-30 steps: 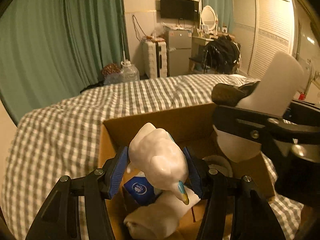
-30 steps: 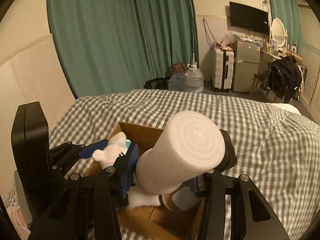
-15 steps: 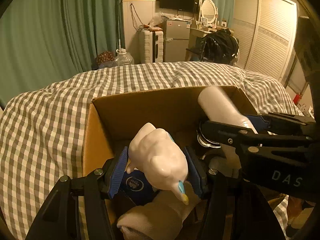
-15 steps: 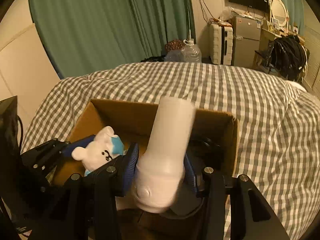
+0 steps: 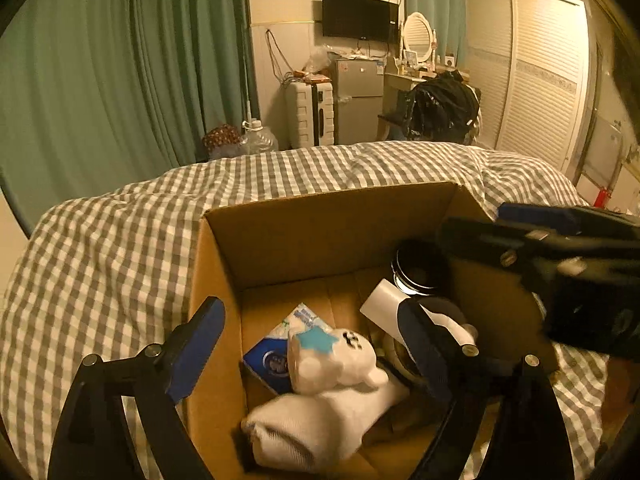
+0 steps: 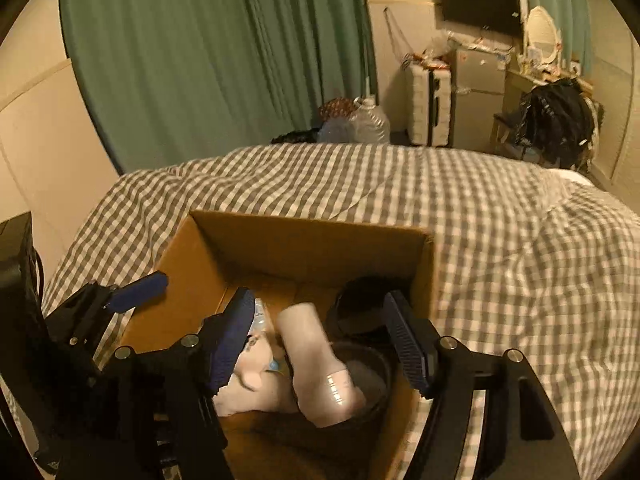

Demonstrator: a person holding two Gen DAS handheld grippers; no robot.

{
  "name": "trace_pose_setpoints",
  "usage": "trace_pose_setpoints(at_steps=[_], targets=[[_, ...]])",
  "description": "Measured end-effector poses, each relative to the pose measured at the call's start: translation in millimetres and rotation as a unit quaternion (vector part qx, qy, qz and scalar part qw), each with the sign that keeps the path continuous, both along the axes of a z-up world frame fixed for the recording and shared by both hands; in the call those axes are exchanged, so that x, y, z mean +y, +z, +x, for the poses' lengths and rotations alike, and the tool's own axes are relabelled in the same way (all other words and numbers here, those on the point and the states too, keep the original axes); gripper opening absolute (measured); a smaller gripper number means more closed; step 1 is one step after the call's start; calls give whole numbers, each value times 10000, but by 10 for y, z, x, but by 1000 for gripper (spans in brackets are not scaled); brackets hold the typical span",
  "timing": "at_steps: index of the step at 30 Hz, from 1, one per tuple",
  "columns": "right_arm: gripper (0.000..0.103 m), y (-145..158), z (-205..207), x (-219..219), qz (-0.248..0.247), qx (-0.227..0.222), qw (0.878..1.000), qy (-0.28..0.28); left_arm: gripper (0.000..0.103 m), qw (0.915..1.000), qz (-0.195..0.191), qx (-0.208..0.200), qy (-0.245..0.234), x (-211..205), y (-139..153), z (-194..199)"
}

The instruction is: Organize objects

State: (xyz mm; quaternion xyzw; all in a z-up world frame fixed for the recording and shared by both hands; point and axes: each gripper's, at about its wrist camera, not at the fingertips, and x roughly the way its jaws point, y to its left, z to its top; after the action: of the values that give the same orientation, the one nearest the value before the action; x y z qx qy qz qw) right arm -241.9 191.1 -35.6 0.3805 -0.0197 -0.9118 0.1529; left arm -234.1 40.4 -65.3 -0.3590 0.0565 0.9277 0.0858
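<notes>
While 2 grippers gape, 1 box (image 5: 328,232), 1 bear (image 5: 336,360)

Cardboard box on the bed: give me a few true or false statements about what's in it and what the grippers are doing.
1. The left gripper is open. True.
2. The bear lies in the box. True.
3. The right gripper grips the white bottle. False: it is open, and the bottle lies in the box.
4. The box stands on a wooden floor. False: it sits on the checked bedspread.

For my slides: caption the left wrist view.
Open left tool above white bear toy inside brown cardboard box.
</notes>
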Motion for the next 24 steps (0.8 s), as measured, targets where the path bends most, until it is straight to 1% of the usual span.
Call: trace_pose_setpoints(at_steps=[3,6,9,11,14,17,20,24], targets=[[67,176,156,85,-71,131,9998,-122,91,10000,-4,72,56,49,183,130],[67,451,409,109,-50,338,9993,-177,96,9999,21,152,24,41,444,347],[67,805,730,155,-22,655,9976,-242,97,9993,-21,356,68,17,762,575],[70,1046,958,174,-42,875,9958,-274,100,9986,-34,509,132,-22,974,722],[71,1411,1337,177,-6,1248,9918,-288,101,9970,-24,753,191,-78,1299,972],[74,1685,1649,176,35,1538,9877,-285,102,9951,27,957,250,-154,1530,1205],[80,1855,1915,161,81,1751,9841,-269,102,9935,25,1103,287,-214,1670,1402],[82,1927,2163,118,124,1880,9819,-215,102,9909,-87,1282,402,-301,1714,1613]])
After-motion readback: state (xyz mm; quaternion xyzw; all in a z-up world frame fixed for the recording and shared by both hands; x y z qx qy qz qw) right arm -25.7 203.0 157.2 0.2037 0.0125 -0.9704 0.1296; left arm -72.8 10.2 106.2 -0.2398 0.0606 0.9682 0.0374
